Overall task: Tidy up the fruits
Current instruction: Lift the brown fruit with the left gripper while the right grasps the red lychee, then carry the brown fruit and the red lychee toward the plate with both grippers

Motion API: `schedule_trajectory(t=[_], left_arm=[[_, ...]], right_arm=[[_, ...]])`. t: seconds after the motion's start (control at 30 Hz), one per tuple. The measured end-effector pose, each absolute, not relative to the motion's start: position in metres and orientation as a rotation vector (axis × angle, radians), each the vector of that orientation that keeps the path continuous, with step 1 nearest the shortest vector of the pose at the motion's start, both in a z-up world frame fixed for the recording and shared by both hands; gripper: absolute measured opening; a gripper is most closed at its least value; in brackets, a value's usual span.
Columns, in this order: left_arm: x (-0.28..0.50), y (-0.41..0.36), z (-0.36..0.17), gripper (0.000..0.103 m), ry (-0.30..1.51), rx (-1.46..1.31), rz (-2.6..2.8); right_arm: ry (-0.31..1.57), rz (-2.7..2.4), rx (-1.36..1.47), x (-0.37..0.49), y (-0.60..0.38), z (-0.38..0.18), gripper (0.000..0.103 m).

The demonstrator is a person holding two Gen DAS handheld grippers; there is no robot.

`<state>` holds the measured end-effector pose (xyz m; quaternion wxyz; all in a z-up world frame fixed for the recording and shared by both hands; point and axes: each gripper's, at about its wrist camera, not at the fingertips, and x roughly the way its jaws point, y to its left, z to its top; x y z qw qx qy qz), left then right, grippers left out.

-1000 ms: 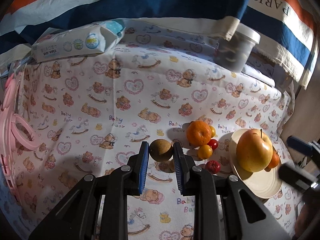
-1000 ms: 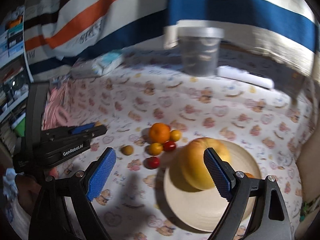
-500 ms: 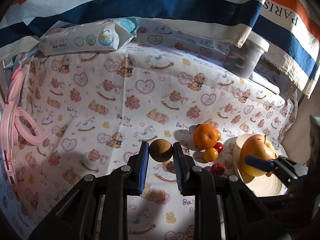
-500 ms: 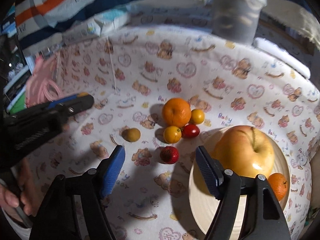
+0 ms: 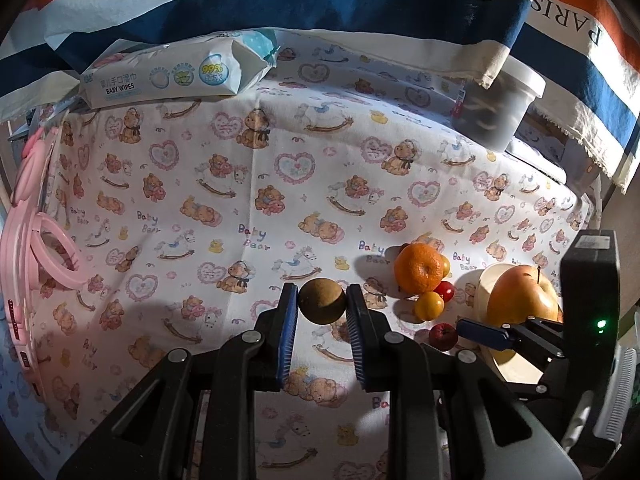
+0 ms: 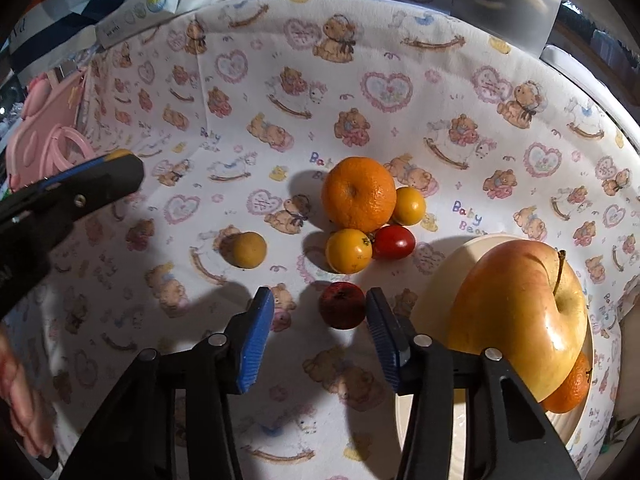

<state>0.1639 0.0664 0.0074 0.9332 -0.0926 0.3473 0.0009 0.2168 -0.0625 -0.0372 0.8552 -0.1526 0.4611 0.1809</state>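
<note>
Right gripper (image 6: 320, 320), spread wide, brackets the dark red fruit (image 6: 342, 306); I fear knocking it plateward. Left gripper (image 5: 322, 306) seems to pinch the brown fruit (image 5: 322, 301).

Apple (image 6: 520, 316) on plate (image 6: 440, 276), orange (image 6: 358, 194) left of it, wipes pack (image 5: 176, 76) far behind

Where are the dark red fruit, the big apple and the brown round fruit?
dark red fruit (image 6: 342, 310), right wrist view, middle of its skin.
big apple (image 6: 516, 312), right wrist view, its broad side on the plate.
brown round fruit (image 5: 322, 301), left wrist view, its centre, between the left tongs.
</note>
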Motion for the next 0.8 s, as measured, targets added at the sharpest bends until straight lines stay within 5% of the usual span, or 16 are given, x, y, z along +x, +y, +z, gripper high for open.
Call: schedule_trajectory(t=[0.23,0.8], left_arm=[[0.164,0.066,0.007,0.023,0.712,-0.19,0.001],[0.165,0.07,0.009,0.023,0.714,-0.197,0.006]], right_arm=[[0.966,0.344,-0.35,0.221,-0.062,-0.039,0.029],[0.979,0.434,-0.288,0.205,-0.066,-0.036,0.029]])
